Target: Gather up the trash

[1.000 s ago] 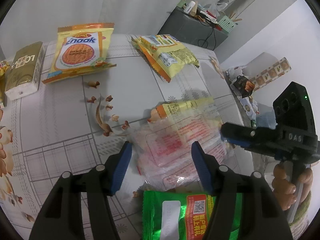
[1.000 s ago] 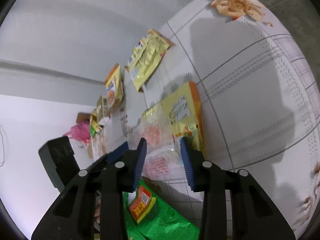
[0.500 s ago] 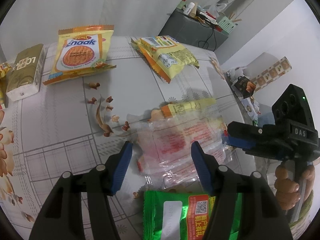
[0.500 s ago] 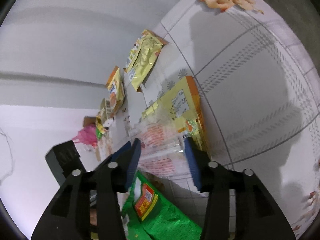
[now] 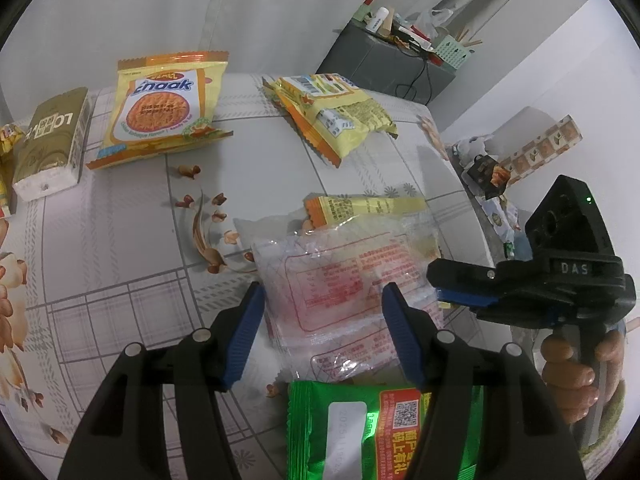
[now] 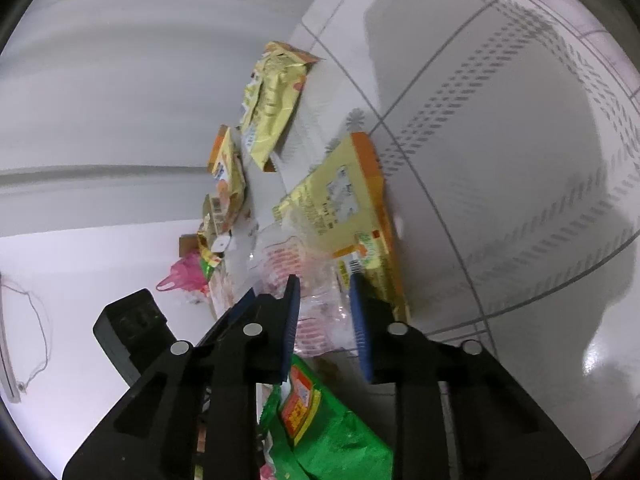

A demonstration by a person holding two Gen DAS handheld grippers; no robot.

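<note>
A pile of clear crumpled wrappers with red print (image 5: 332, 280) lies on the patterned table (image 5: 120, 240), partly over a yellow-orange wrapper (image 5: 368, 208). My left gripper (image 5: 322, 328) hovers open over the pile, its blue pads on either side and not pressing. My right gripper (image 6: 325, 316) comes in from the right edge of the pile. Its jaws are closing with the clear wrapper (image 6: 316, 308) between them, and a gap still shows. In the left wrist view the right gripper (image 5: 436, 292) has its tip at the pile's right edge. A green packet (image 5: 372, 428) lies just in front.
A yellow "Snaak" packet (image 5: 164, 108), a second yellow packet (image 5: 336, 116) and a gold pack (image 5: 48, 136) lie farther back. The table's right edge (image 5: 460, 184) drops to clutter on the floor. A hand (image 5: 568, 368) holds the right gripper's handle.
The right gripper's jaws widened, then narrowed around the clear wrapper, and it rolled slightly. The left gripper has stayed still and open.
</note>
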